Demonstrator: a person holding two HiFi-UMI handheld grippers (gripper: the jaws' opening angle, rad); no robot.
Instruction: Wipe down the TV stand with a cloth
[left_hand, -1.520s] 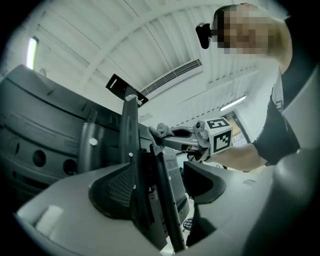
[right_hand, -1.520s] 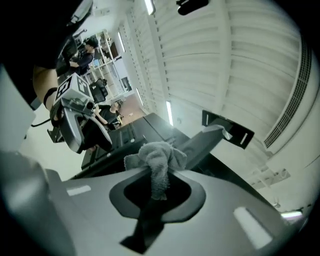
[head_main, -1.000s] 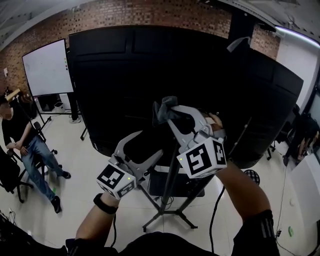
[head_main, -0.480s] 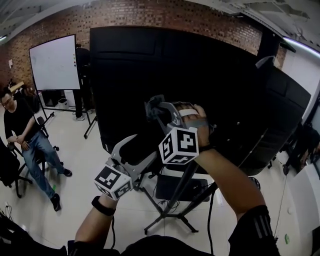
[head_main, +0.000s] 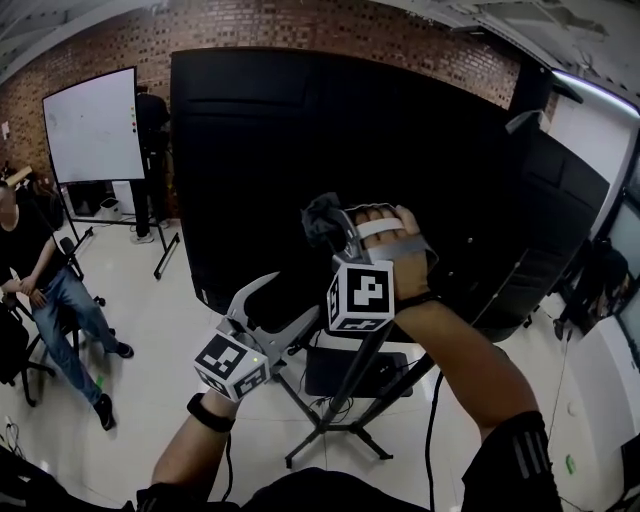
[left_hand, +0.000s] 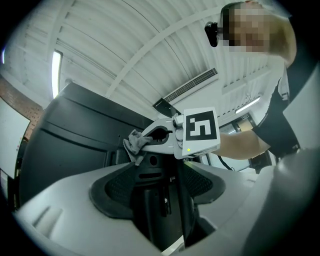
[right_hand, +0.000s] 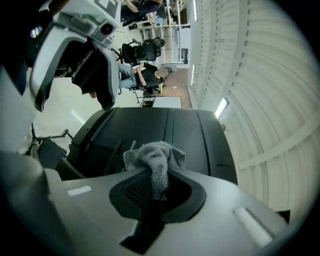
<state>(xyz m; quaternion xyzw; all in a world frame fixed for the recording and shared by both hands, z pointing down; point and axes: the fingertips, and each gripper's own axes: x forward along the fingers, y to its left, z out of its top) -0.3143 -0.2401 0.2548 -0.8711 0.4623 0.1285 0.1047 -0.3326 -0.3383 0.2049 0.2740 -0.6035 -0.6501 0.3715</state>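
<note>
1. Grey cloth (head_main: 318, 218) is pinched in the closed jaws of the right hand-held gripper (head_main: 338, 228). The right gripper view shows it bunched above the pads, with a tail hanging down between them.
2. Over the last second this hand-held gripper has swung round. Its marker cube has moved left across the stand's column, and the person's right hand (head_main: 395, 250) now shows over the top of it. In the last half second the cloth has barely shifted.
3. My reading is that a wiping stroke is under way along the upper mount, with most of the job still ahead.
4. The left hand-held gripper (head_main: 290, 298) has hardly moved. Its jaws stand apart and grip nothing. In its own view a dark upright column (left_hand: 160, 200) of the stand shows between them, and I cannot tell whether they touch it.
5. The TV stand (head_main: 345, 395) is black, with a slanted column rising from splayed legs on the pale floor. It carries a large black TV (head_main: 300, 150) whose back faces the person.
6. The cloth is held high, where the column meets that back panel. Whether it presses on the surface cannot be told. No dust or streaks can be made out on the black finish.
</note>
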